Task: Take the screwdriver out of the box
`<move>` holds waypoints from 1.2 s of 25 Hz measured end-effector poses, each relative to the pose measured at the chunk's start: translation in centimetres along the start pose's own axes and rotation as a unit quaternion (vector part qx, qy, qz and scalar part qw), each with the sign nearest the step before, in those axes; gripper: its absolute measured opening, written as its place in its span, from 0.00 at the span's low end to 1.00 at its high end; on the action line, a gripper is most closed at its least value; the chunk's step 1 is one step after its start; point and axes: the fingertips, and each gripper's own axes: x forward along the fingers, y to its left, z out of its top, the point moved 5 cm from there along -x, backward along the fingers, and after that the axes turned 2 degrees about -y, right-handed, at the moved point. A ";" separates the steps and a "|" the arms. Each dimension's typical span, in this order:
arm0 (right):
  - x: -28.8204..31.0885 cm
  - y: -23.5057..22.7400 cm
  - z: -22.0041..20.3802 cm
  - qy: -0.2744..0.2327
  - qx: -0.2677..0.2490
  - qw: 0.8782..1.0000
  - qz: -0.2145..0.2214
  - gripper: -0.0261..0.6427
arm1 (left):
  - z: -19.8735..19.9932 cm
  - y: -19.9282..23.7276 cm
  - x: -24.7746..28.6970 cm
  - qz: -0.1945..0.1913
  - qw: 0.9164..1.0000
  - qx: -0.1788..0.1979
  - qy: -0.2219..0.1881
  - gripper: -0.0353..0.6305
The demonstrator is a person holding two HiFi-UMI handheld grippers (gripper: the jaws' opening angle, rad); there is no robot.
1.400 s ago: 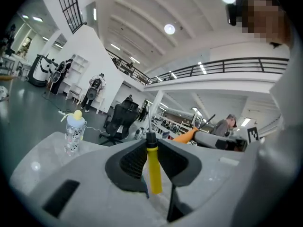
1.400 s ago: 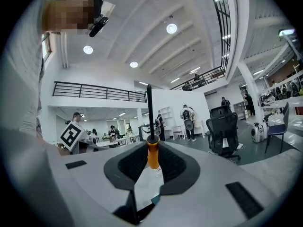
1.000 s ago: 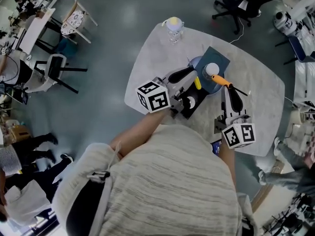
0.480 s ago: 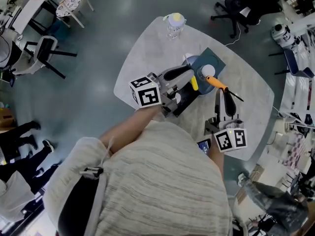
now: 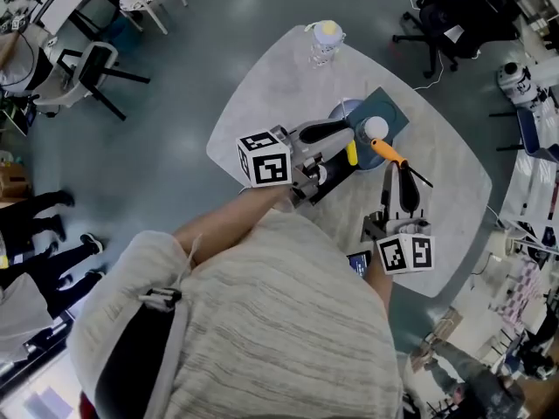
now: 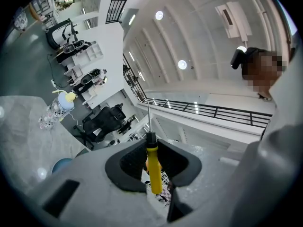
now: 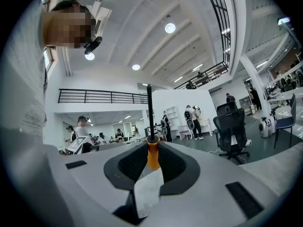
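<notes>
Extraction step, apparently complete. Your left gripper (image 5: 348, 138) fingers clench a yellow screwdriver (image 6: 152, 167); your right gripper (image 5: 403, 166) fingers clench an orange screwdriver (image 7: 152, 156). Both are held aloft, near the box (image 5: 391, 110). Next, likely: carry them clear and lay them on the bench (image 5: 454, 190).

The yellow-handled screwdriver (image 6: 152, 167) is collared in black, and the orange-handled screwdriver (image 7: 152, 154) is fitted with a black shaft. Black-and-white square patterns are carried by the marker cubes (image 5: 265, 158). The table (image 5: 445, 208) is seen mottled pale grey, the box (image 5: 393, 107) dark blue.
</notes>
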 end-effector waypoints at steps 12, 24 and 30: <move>-0.6 -0.5 -0.9 -0.005 0.007 1.000 -0.011 0.14 | -1.0 -0.8 0.9 -0.009 0.999 0.018 0.037 0.18; -0.5 -0.2 -0.7 -0.006 0.005 1.000 -0.015 0.14 | -1.0 -1.5 1.2 -0.016 0.998 0.014 0.053 0.18; -0.3 -0.5 -0.3 -0.010 0.001 1.000 -0.018 0.14 | -0.7 -1.5 1.8 -0.021 0.998 0.021 0.060 0.18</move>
